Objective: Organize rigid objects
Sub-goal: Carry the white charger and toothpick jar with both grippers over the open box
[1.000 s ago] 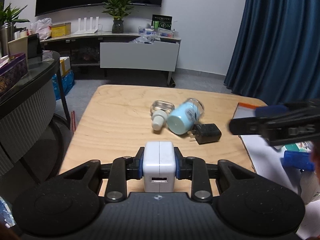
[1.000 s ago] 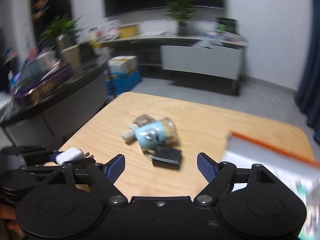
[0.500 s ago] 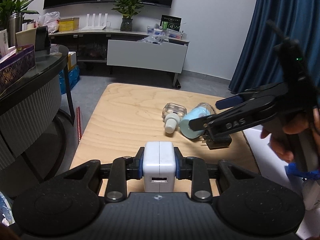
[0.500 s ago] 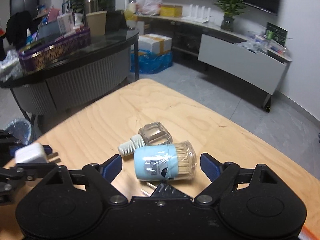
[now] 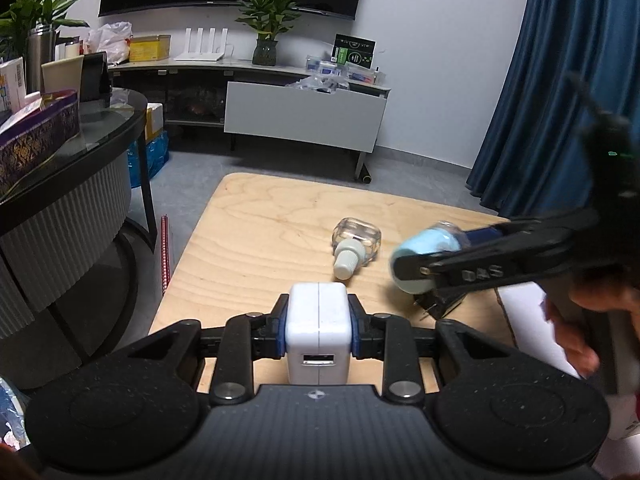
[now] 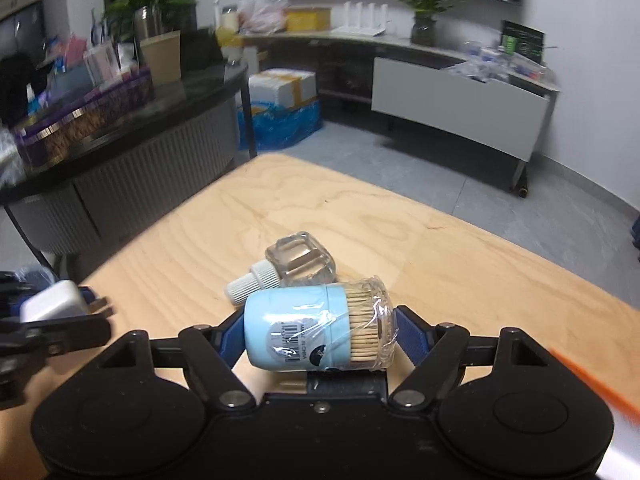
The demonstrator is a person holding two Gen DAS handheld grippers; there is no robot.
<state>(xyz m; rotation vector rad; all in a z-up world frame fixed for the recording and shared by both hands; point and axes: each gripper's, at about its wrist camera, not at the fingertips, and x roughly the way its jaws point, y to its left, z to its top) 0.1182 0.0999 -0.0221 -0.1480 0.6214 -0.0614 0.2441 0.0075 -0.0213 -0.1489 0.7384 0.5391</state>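
Since a second ago the right hand-held gripper point(image 6: 320, 330) has come in over the pale wooden worktop point(image 6: 320, 216), its jaws now closing around the light-blue toothpick jar with a clear cap point(image 6: 318, 328) lying beside the clear glass bottle point(image 6: 298, 260). The left hand-held gripper point(image 5: 319, 328) stays clenched on the white USB charger cube point(image 5: 319, 334). Only the left view shows the black plug adapter point(image 5: 442, 306), mostly hidden under the jar.

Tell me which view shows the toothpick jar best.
The right wrist view: the toothpick jar lies on its side, centred and close between the closing jaws of the right gripper, with its blue base, label and toothpicks plain. The left wrist view shows it small, blurred and partly behind that gripper's finger.
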